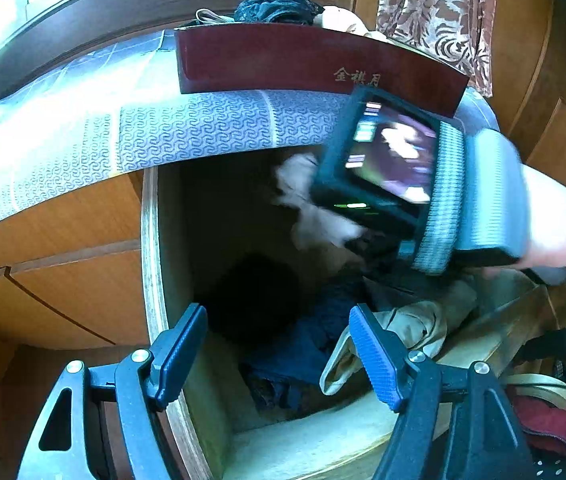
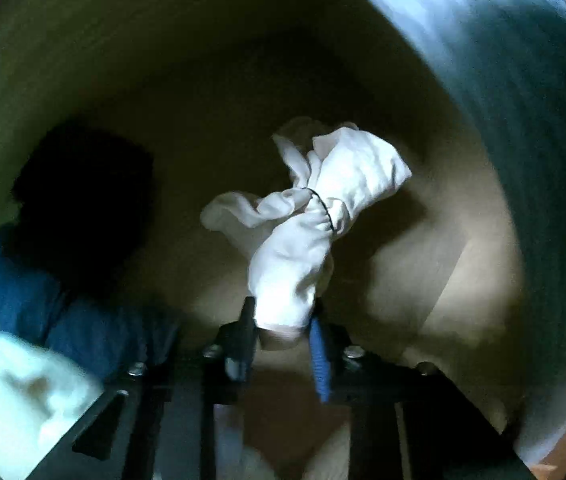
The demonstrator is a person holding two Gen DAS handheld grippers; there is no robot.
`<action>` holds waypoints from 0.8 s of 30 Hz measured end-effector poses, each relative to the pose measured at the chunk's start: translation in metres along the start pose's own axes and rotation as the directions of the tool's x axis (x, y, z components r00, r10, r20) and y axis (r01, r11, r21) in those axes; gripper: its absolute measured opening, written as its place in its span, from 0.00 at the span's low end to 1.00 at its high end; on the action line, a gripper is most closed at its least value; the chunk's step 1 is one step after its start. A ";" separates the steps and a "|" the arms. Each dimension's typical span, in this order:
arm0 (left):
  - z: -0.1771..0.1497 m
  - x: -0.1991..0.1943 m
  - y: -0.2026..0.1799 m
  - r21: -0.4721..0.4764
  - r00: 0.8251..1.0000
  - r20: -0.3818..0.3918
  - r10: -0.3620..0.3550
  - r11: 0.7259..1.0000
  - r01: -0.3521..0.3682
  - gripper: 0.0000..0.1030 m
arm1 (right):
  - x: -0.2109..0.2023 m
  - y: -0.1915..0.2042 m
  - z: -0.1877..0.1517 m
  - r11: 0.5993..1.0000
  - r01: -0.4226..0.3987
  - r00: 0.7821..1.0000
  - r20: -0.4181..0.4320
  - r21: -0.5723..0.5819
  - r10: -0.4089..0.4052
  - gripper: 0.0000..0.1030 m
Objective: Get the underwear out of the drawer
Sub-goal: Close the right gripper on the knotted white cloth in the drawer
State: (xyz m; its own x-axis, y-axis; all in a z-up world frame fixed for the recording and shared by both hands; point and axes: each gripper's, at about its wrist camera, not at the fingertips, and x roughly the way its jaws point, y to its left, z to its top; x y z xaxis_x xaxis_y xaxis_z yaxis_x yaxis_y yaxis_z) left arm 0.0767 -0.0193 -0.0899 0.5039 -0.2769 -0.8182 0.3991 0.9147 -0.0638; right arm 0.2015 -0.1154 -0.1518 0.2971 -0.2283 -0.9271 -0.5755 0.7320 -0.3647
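Observation:
White underwear, bunched and tied round with a thin dark band, sticks out from between the fingers of my right gripper, which is shut on its lower end inside the drawer. In the left wrist view the same white cloth shows blurred beside the right gripper's body and screen, deep in the open drawer. My left gripper hangs open above the drawer's front part with nothing between its blue-padded fingers.
The drawer also holds a black garment, dark blue clothes and a beige piece. A patterned cloth covers the cabinet top, with a dark red box on it. A person's bare forearm reaches in from the right.

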 end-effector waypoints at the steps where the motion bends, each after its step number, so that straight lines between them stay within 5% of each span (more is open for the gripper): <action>1: 0.000 0.000 0.001 0.000 1.000 0.001 0.000 1.000 0.000 0.73 | -0.004 -0.002 -0.007 0.999 -0.041 0.999 -0.009 0.015 0.041 0.23; 8: -0.002 -0.001 0.002 -0.008 1.000 0.016 0.003 1.000 -0.002 0.73 | -0.027 -0.021 -0.038 0.983 -0.147 0.989 -0.003 0.108 0.149 0.29; 10: -0.004 -0.001 0.001 -0.012 1.000 0.017 0.001 1.000 -0.001 0.73 | -0.031 -0.024 -0.034 0.983 -0.128 0.992 0.035 0.128 0.125 0.53; 12: -0.003 -0.001 0.000 -0.009 1.000 0.006 0.000 1.000 0.000 0.73 | -0.031 -0.025 -0.023 0.979 -0.119 0.992 0.064 0.166 0.110 0.62; 15: -0.006 0.000 -0.001 -0.001 1.000 -0.009 0.000 1.000 0.000 0.73 | -0.025 -0.032 0.002 0.958 -0.168 0.984 0.101 0.234 0.149 0.62; 20: -0.010 0.002 -0.004 0.004 1.000 -0.024 -0.001 1.000 0.001 0.73 | -0.005 -0.031 0.032 0.966 -0.117 0.992 0.067 0.230 0.105 0.60; 24: -0.006 0.009 -0.005 0.009 0.999 -0.042 -0.005 1.000 0.006 0.73 | 0.010 -0.025 0.051 0.974 -0.105 0.994 0.010 0.202 0.105 0.43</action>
State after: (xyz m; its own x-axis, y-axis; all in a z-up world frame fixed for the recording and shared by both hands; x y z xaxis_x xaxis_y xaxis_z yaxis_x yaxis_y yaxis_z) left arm 0.0741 -0.0246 -0.1005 0.4691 -0.2691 -0.8411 0.4091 0.9103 -0.0631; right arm 0.2580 -0.1034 -0.1473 0.2423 -0.1438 -0.9595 -0.4381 0.8662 -0.2405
